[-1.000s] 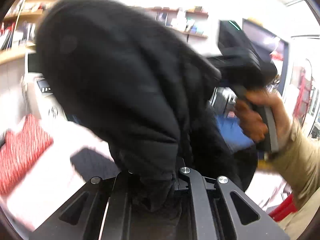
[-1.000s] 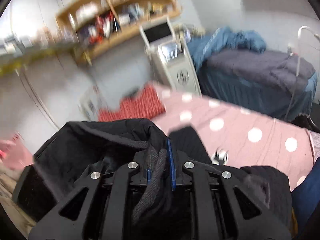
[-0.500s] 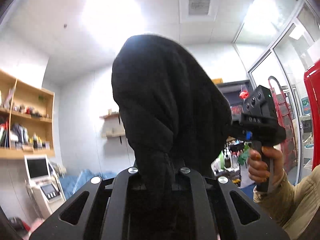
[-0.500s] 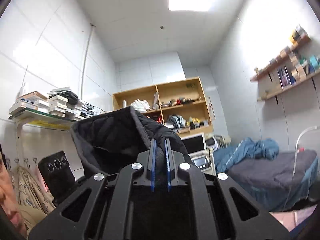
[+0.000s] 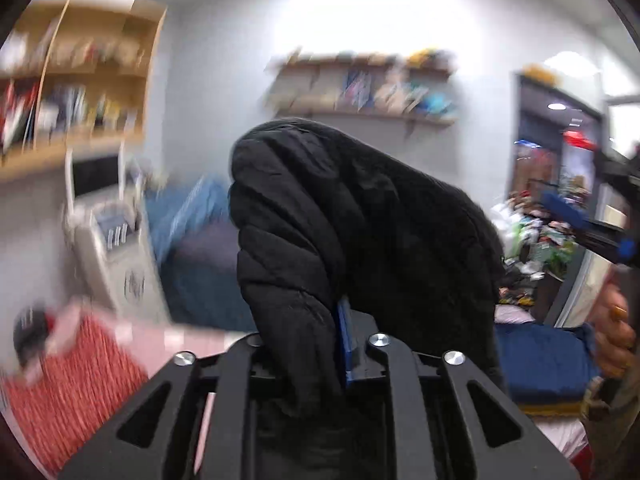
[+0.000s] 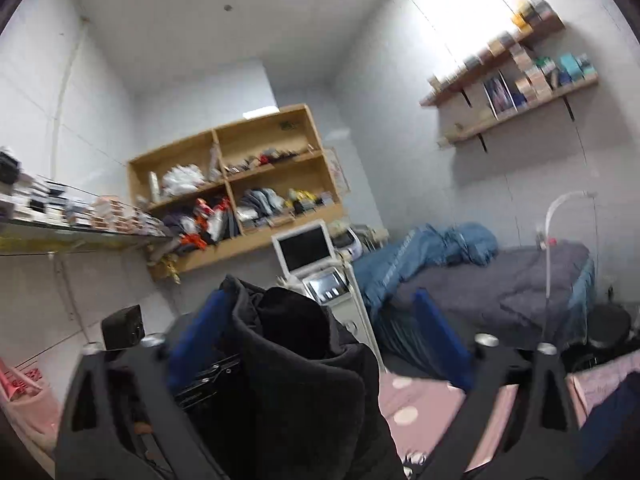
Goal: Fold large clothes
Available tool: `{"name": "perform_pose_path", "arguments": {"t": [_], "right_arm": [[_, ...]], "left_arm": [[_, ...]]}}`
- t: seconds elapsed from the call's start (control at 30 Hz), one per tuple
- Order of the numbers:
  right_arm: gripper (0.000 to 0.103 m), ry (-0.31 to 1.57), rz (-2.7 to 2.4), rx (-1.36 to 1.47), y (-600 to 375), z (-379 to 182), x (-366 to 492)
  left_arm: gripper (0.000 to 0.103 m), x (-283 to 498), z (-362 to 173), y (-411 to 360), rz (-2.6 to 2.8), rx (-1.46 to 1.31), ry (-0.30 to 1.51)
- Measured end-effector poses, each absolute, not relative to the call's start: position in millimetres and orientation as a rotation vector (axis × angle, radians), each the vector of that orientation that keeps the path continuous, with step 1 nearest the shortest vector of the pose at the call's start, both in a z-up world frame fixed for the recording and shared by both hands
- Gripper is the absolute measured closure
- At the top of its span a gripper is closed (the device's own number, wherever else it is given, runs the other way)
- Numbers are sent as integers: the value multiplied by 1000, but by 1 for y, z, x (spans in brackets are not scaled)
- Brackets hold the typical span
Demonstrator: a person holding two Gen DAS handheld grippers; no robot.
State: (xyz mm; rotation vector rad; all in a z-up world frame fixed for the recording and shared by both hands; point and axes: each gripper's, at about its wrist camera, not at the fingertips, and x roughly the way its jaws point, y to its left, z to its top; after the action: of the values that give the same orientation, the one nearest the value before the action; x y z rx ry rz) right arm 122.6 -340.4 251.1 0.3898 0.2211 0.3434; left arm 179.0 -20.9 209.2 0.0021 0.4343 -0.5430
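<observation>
Since half a second ago the right gripper (image 6: 316, 336) has let go: its blue pads (image 6: 438, 340) now stand wide apart, with the black jacket (image 6: 288, 380) draped loosely against the left one. The left gripper (image 5: 316, 344) is clamped on the jacket (image 5: 352, 232), which bulges up above its fingers. Beyond lie the pink dotted cover (image 6: 416, 408), a blue-grey bed (image 6: 488, 280) and a wooden shelf (image 6: 240, 192).

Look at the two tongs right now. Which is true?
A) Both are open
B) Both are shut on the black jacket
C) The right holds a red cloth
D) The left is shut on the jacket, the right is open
D: the left tongs pinch the black jacket, while the right tongs stand spread wide, with jacket cloth lying loose between them.
</observation>
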Motion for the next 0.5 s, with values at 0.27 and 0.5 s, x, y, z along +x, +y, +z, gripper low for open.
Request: {"name": "perform_pose_path", "arguments": {"t": [0.27,0.5], "right_arm": [[5,675,137,463,-390,41,165],[5,951,-95,660,-469,-111,96]], "left_arm": [[18,242,10,41,-400,-294,828],[16,165,-55,146,-205,-368,926]]}}
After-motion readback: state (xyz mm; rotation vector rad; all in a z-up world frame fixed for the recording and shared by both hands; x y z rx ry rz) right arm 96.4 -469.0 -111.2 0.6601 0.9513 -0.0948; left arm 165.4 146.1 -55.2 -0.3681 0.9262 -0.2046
